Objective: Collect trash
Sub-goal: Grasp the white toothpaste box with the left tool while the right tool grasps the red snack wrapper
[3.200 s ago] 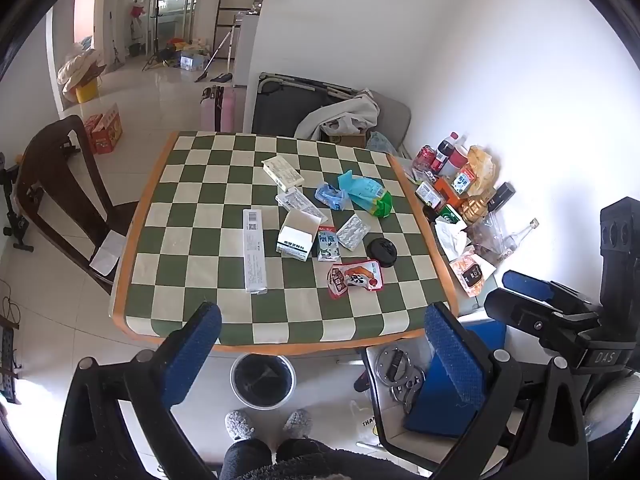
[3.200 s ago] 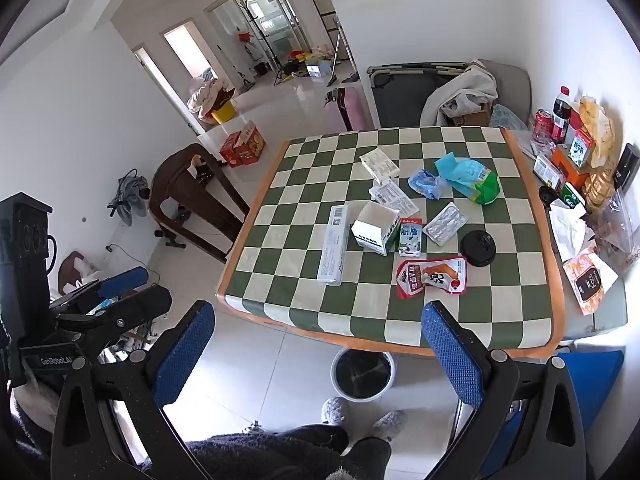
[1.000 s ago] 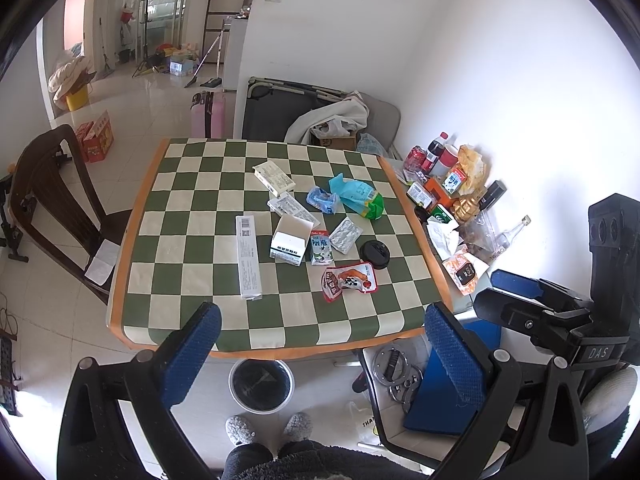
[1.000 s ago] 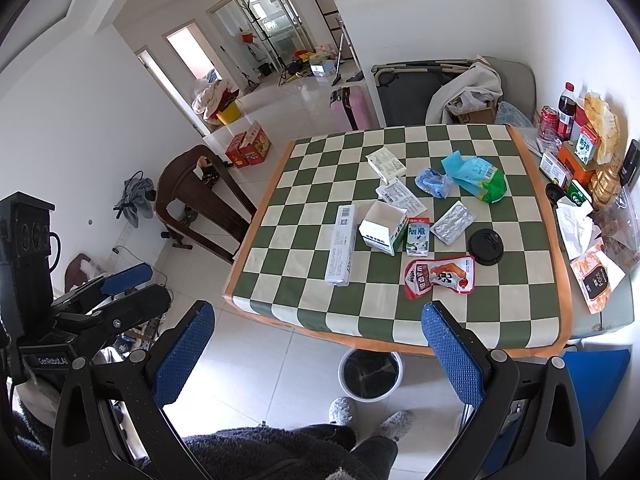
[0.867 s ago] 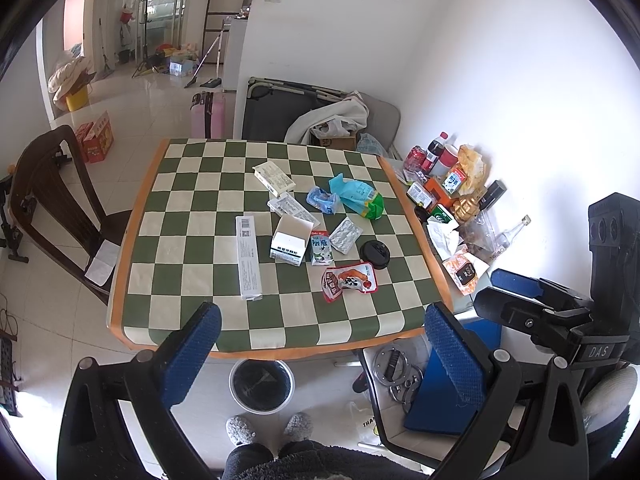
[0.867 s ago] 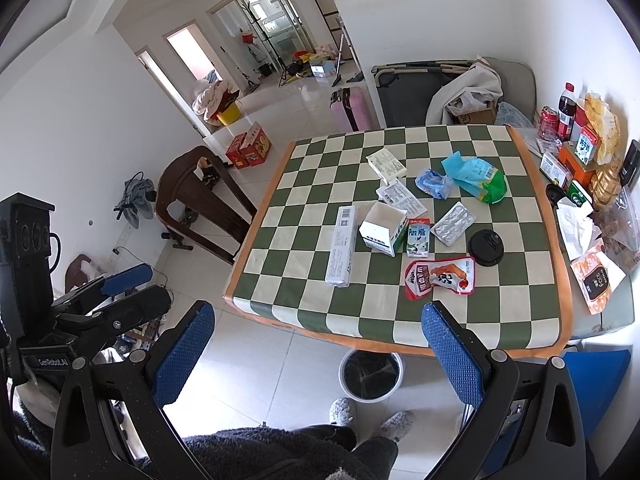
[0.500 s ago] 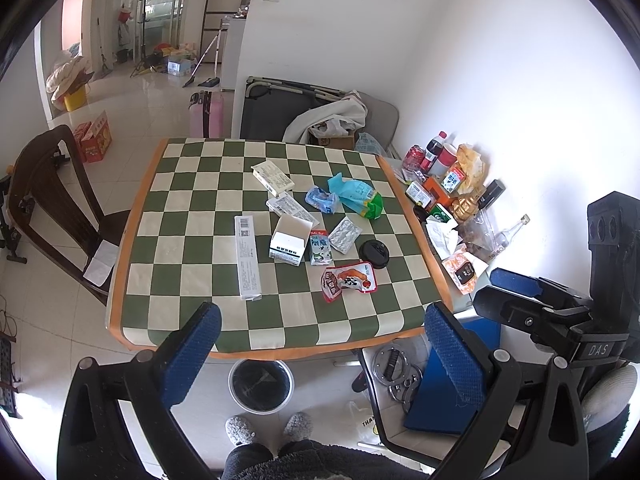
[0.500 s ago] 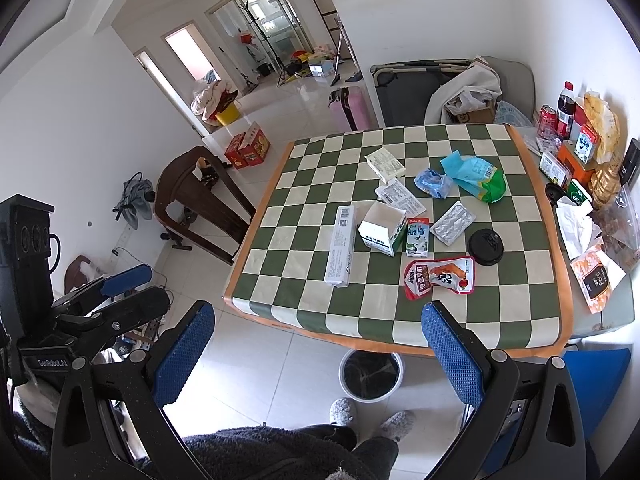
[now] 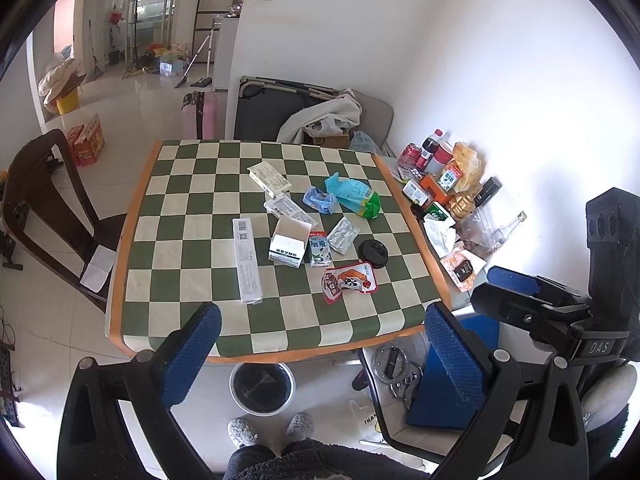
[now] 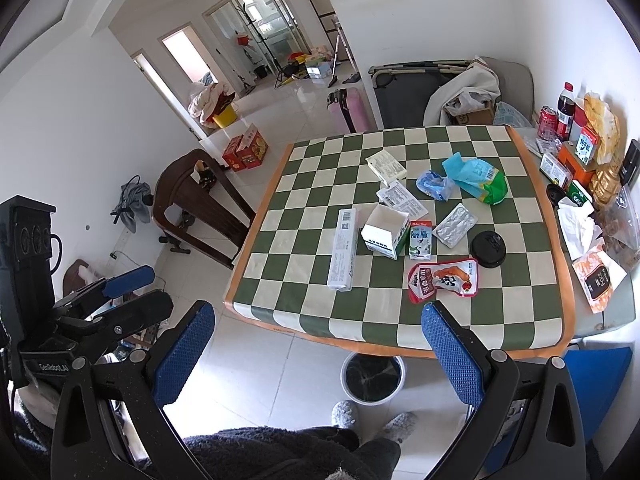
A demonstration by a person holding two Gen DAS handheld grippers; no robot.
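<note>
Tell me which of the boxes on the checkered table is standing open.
The short white box beside the milk carton: its top flap is up. The long box and the flat box lie closed.

Checkered table (image 9: 180, 248) bearing scattered wrappers (image 9: 349, 278).
</note>
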